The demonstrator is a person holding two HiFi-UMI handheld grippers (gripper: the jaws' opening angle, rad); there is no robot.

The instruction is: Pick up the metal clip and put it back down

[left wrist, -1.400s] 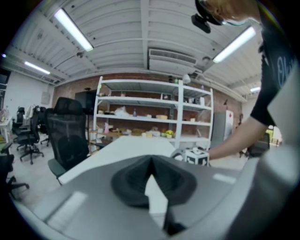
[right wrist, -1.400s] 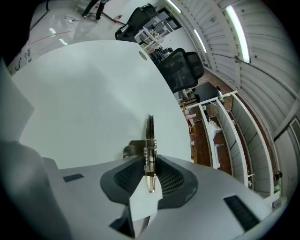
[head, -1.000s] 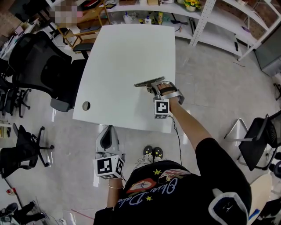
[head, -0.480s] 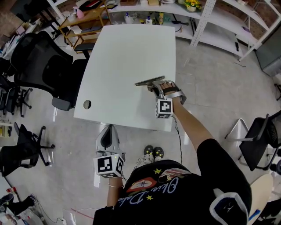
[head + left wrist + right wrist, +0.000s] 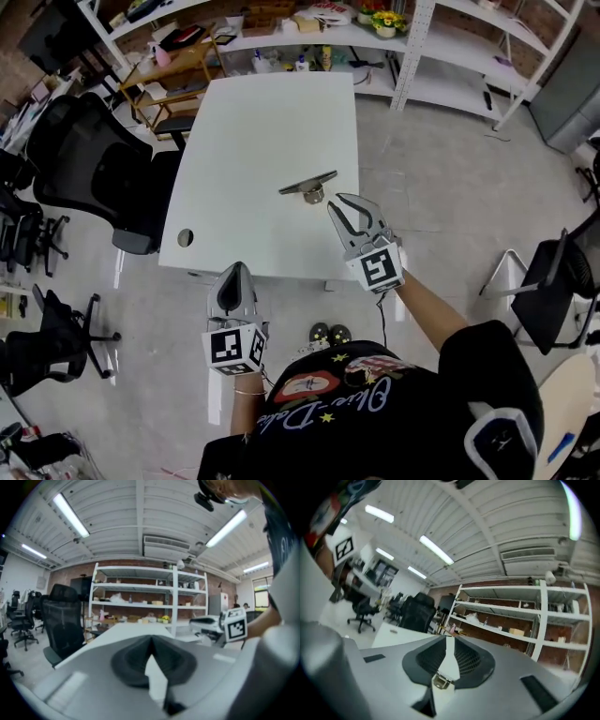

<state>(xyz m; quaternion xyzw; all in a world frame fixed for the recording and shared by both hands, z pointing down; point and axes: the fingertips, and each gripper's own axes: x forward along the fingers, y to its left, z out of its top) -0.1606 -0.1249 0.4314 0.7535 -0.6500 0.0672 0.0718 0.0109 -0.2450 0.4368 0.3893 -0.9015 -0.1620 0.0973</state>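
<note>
One metal clip near the right edge of one white counter. Two tools: left tool, right tool, jaws closing, nothing between them. At least four black chairs around.

Black T-shirt with white script, red graphic, yellow stars, thin bracelet, dark patterned shoes

White table, black office chairs, white shelving, grey floor, ceiling strip lights.

Office workroom: white storage shelving, black office chairs.
</note>
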